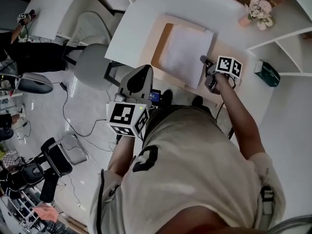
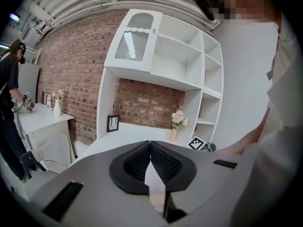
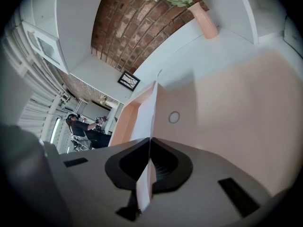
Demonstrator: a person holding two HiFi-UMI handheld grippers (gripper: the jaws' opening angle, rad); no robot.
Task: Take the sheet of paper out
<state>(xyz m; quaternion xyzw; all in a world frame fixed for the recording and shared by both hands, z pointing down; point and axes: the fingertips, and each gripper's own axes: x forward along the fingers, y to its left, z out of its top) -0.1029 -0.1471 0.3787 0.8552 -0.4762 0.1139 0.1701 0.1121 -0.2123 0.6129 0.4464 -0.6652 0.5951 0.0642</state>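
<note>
A white sheet of paper (image 1: pixel 185 52) lies over a tan envelope (image 1: pixel 163 45) on the white desk (image 1: pixel 141 18). My right gripper (image 1: pixel 208 72) is at the sheet's near right corner and is shut on it. In the right gripper view the sheet (image 3: pixel 144 122) runs edge-on out of the closed jaws of the right gripper (image 3: pixel 150 141), with the envelope (image 3: pixel 227 108) and its round button clasp beside it. My left gripper (image 1: pixel 139 77) hangs off the desk's near edge, close to my body. The tips of the left gripper (image 2: pixel 150 143) meet with nothing between them.
A pink vase of flowers (image 1: pixel 253 11) stands at the desk's back right. A teal box (image 1: pixel 267 73) sits on the shelf to the right. A grey chair (image 1: pixel 92 65) is left of the desk, and another person (image 1: pixel 29 52) works at a far desk.
</note>
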